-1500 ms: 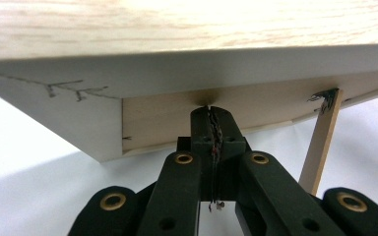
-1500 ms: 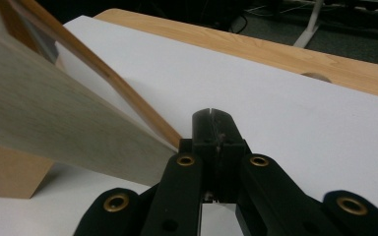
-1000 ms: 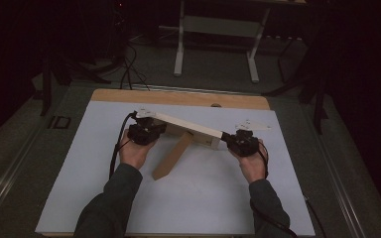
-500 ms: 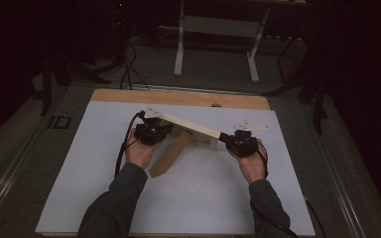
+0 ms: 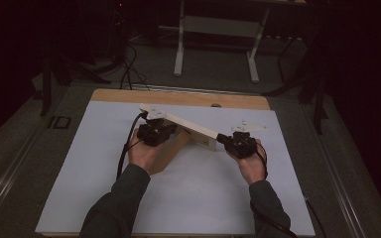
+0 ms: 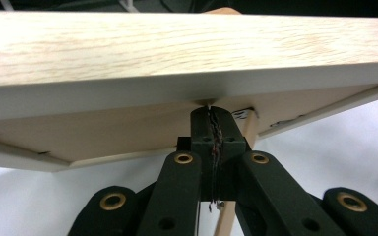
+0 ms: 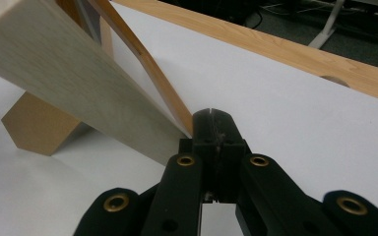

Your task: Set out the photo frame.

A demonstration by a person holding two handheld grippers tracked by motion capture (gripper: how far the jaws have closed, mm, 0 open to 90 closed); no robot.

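Table point(image 5: 104, 198): one, covered by a white sheet, with a strip of bare wood along its far edge; a small hole shows in that strip.
Stand point(image 5: 218, 29): one pale metal frame on the dark floor beyond the table, well apart from the work.
Cables point(image 5: 126, 64): a few dark ones trail over the floor at the far left.
Long board point(image 5: 193, 128): one, pale wood, near the middle of the table; its long axis runs from far left to near right, between the two grippers, raised off the sheet.
Short board point(image 5: 171, 148): one, darker wood, under the long one, slanting down toward the person with a cut corner on the sheet.
Left gripper point(image 6: 211, 135): jaws clenched with nothing between them, tips just under the long board's white edge, touching or nearly so.
Right gripper point(image 7: 211, 129): jaws clenched with nothing between them, tips at the long board's near end.
In the way: the long board blocks most of the left gripper's outlook.
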